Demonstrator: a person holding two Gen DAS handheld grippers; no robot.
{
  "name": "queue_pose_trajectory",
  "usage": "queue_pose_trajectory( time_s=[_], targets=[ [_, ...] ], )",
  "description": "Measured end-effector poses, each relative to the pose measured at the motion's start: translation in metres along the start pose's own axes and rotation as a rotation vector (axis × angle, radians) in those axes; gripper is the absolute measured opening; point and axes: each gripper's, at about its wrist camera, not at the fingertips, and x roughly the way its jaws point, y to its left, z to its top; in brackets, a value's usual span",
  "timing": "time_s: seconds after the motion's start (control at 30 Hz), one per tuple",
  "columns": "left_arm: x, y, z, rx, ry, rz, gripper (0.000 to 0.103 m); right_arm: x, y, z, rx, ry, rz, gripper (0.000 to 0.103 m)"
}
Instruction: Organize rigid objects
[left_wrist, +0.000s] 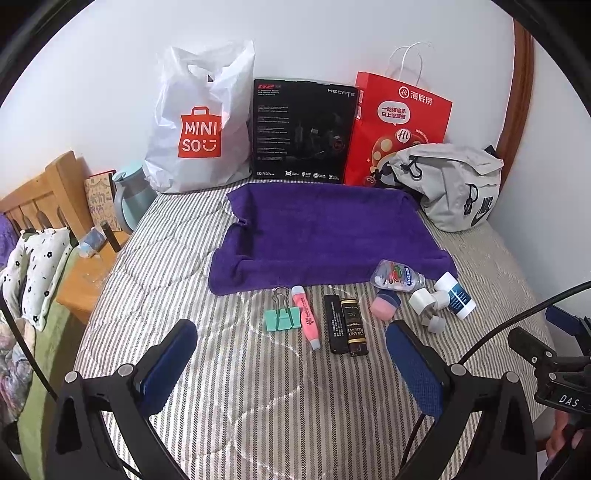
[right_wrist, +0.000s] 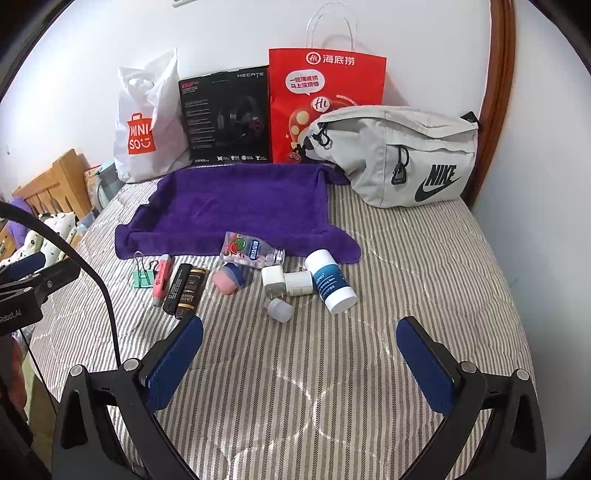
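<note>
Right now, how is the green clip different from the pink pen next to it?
The green clip is short and wide with silver wire handles; the pink pen is long and thin. The clip is mint green; the pen is pink with a pale tip. Both lie on the striped bedcover, in front of the purple towel.

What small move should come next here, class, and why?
Probably lower the left gripper onto the green binder clip. Both grippers' jaws are open and hold nothing, the purple towel is bare, and the clip lies at the left end of the row.
</note>
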Motion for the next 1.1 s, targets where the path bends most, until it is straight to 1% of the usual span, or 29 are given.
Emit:
queue_pose_trajectory(
  time_s=[0.77,1.1],
  targets=[
    [-0.0003,-0.0034,-0.0001,-0.003,0.013,0.015,0.103,0.0021,-0.0027,-0.0003,0.006,0.011,-0.005,0.103],
    [0.0002,-0.0077,0.0023,0.014,0.016,0.007,0.103,0.0014,-0.0039,0.001,0.009,0.01,-0.007,0.103]
  ],
)
